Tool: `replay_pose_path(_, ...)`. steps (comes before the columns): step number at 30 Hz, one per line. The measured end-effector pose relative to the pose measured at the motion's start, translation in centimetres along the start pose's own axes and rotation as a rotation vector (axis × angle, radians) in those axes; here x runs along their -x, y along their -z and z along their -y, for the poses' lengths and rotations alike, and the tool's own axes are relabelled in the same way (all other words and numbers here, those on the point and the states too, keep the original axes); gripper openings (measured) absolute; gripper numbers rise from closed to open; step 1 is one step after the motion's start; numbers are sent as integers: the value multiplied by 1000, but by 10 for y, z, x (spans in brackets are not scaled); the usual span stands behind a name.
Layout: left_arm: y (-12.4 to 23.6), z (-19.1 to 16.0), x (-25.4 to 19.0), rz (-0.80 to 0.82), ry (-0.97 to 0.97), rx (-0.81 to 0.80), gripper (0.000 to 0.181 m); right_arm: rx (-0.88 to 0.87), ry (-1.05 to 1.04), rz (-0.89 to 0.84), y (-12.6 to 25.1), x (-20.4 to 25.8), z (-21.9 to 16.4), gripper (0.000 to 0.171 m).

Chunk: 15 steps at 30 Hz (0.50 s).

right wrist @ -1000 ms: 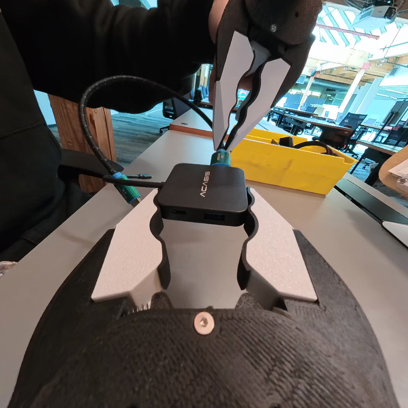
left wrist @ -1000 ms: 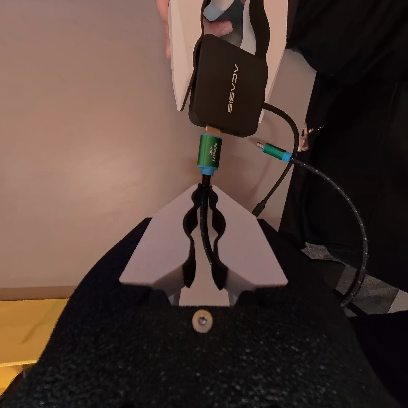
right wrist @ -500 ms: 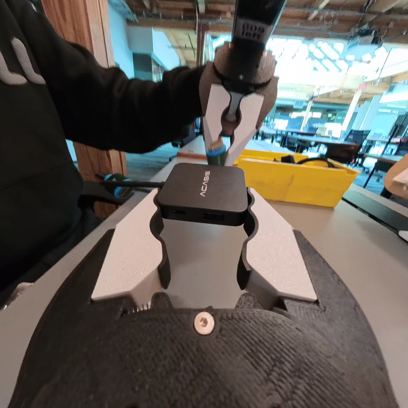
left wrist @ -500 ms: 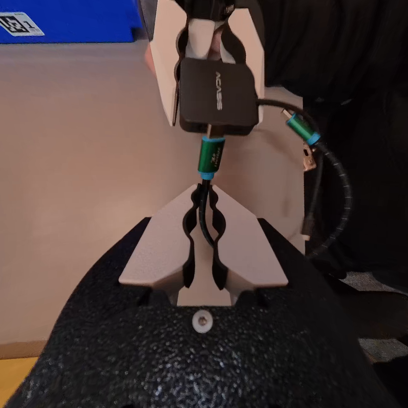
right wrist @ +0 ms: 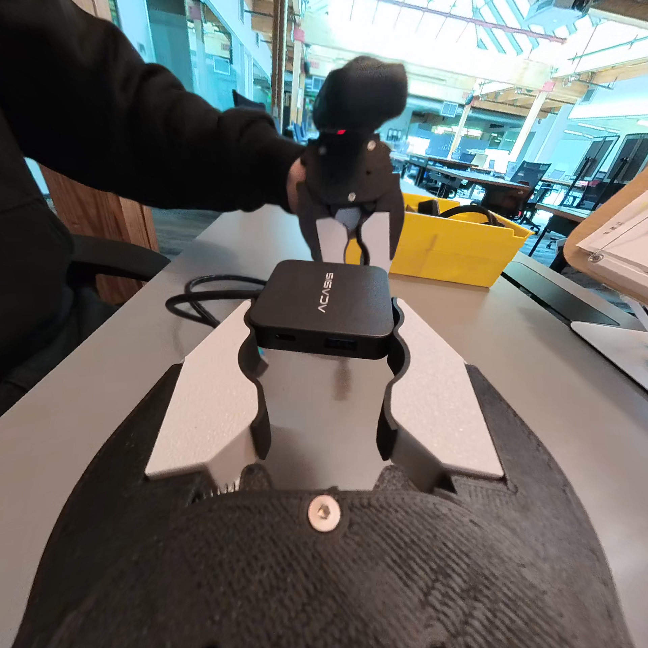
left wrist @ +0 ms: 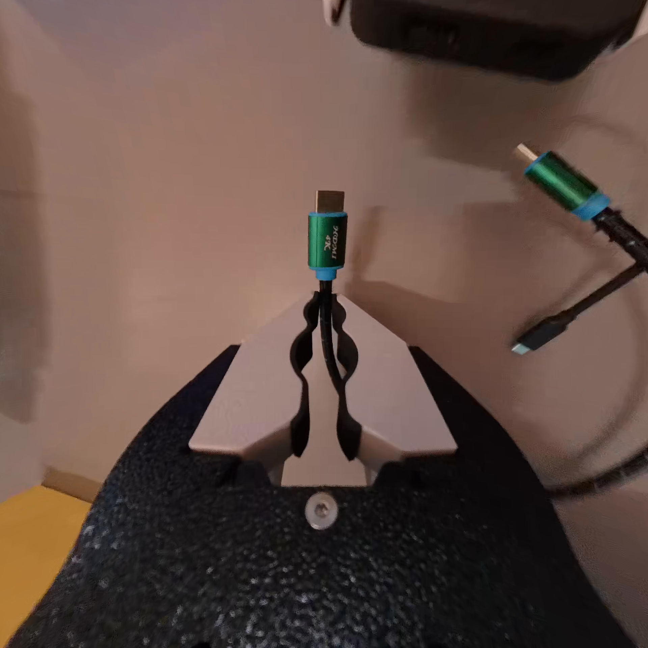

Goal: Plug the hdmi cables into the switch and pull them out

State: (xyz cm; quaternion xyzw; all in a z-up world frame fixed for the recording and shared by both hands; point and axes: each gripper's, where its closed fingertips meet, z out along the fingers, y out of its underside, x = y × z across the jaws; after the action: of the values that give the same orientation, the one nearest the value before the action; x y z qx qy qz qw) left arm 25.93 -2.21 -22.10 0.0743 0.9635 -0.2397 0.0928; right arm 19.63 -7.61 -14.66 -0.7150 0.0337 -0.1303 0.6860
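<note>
In the left wrist view my left gripper (left wrist: 325,298) is shut on the black braided HDMI cable (left wrist: 329,343), just below its green plug (left wrist: 326,242). The plug's gold tip is bare and points at the black switch (left wrist: 491,35), a gap away at the top edge. The cable's other green plug (left wrist: 561,186) hangs free at the right. In the right wrist view my right gripper (right wrist: 322,308) is shut on the switch (right wrist: 326,305), holding it flat above the table. The left gripper (right wrist: 354,256) is just behind the switch.
A grey table (right wrist: 508,350) lies under both grippers. A yellow bin (right wrist: 449,245) with cables stands behind the switch. The switch's own black lead (right wrist: 203,298) loops on the table at left; its small plug (left wrist: 540,338) shows at right. A person's black sleeve (right wrist: 140,122) reaches in from the left.
The green plug has come out of the switch. My left gripper has drawn back with the cable, and a gap has opened between plug and switch. The switch stays in my right gripper.
</note>
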Motion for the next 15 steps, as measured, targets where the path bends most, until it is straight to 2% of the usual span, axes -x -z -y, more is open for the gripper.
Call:
replay_pose_path(4, -28, -10, -1, 124, -27, -47, 4, 1, 0, 2, 0, 0, 0, 74)
replay_pose_path(7, -32, -3, 1, 162, -1, -128, 5, -7, -4, -1, 2, -1, 1, 74)
replay_pose_path(9, -32, 1, 8, 203, 9, -159, 17, 0, -2, -2, 2, -1, 0, 74)
replay_pose_path(12, -29, 17, -1, 149, -22, -232, 36, 5, -2, -5, 2, -2, -1, 74)
replay_pose_path(15, -31, 27, -4, 116, -32, -250, 40, -1, -9, -7, 4, -3, 0, 74)
